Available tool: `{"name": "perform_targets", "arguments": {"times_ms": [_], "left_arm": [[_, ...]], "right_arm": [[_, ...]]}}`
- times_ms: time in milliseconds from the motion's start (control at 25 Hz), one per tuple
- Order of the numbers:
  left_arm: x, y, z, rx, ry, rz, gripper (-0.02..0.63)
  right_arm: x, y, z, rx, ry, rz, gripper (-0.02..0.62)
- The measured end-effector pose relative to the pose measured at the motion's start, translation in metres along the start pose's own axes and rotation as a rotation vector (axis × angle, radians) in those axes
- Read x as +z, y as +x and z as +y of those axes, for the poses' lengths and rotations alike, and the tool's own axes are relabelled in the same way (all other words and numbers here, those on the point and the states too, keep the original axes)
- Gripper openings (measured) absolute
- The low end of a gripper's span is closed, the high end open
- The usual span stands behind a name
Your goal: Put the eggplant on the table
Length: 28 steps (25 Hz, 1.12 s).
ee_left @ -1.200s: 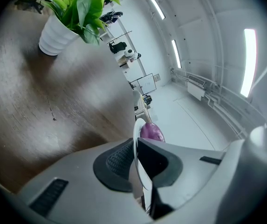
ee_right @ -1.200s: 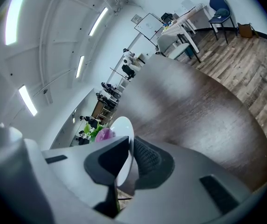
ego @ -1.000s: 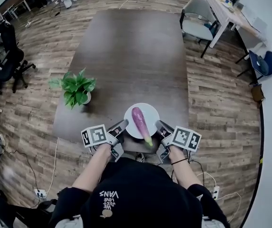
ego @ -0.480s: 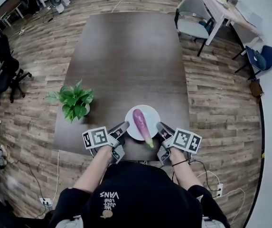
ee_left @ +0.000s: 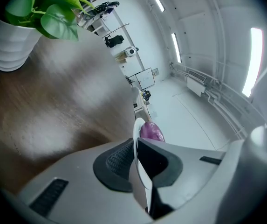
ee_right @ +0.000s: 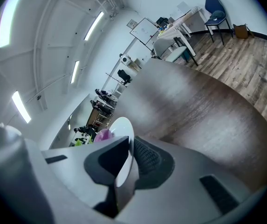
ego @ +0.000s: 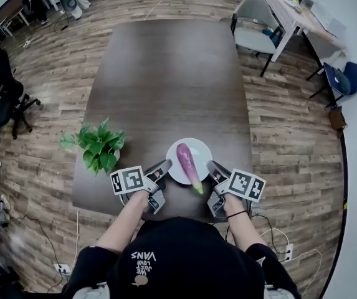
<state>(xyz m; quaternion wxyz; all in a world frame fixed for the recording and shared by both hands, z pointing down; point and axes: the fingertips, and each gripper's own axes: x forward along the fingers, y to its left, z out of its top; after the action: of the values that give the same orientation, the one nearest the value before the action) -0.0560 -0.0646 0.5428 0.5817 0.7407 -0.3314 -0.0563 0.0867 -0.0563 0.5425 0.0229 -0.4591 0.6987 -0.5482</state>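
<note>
A purple eggplant [ego: 187,159] with a green stem lies on a white plate [ego: 200,148] over the near edge of the dark brown table [ego: 172,67]. My left gripper [ego: 163,169] is shut on the plate's left rim, and my right gripper [ego: 212,168] is shut on its right rim. In the left gripper view the plate's rim [ee_left: 137,139] runs between the jaws with the eggplant [ee_left: 151,131] behind it. The right gripper view shows the plate [ee_right: 119,128] clamped edge-on, and a bit of the eggplant [ee_right: 103,135] at its left.
A potted green plant [ego: 99,146] in a white pot stands on the table's near left. A grey chair [ego: 250,30] sits at the table's far right corner. A white desk [ego: 293,14], a blue chair [ego: 346,78] and office chairs [ego: 7,92] stand around on the wooden floor.
The view has shifted slightly; the plate with the eggplant and both grippers sit a little lower and further right in the head view. Both grips are unchanged.
</note>
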Motion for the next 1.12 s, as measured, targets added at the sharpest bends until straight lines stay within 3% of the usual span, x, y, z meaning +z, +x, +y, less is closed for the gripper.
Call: {"name": "perform_targets", "arguments": {"times_ms": [680, 1120], "left_arm": [[0.031, 0.036, 0.033, -0.005, -0.037, 0.019, 0.032], [0.048, 0.054, 0.048, -0.003, -0.019, 0.060, 0.032]], "right_arm": [[0.029, 0.048, -0.018, -0.068, -0.006, 0.029, 0.043], [0.039, 0.070, -0.029, -0.090, 0.013, 0.023, 0.044]]}}
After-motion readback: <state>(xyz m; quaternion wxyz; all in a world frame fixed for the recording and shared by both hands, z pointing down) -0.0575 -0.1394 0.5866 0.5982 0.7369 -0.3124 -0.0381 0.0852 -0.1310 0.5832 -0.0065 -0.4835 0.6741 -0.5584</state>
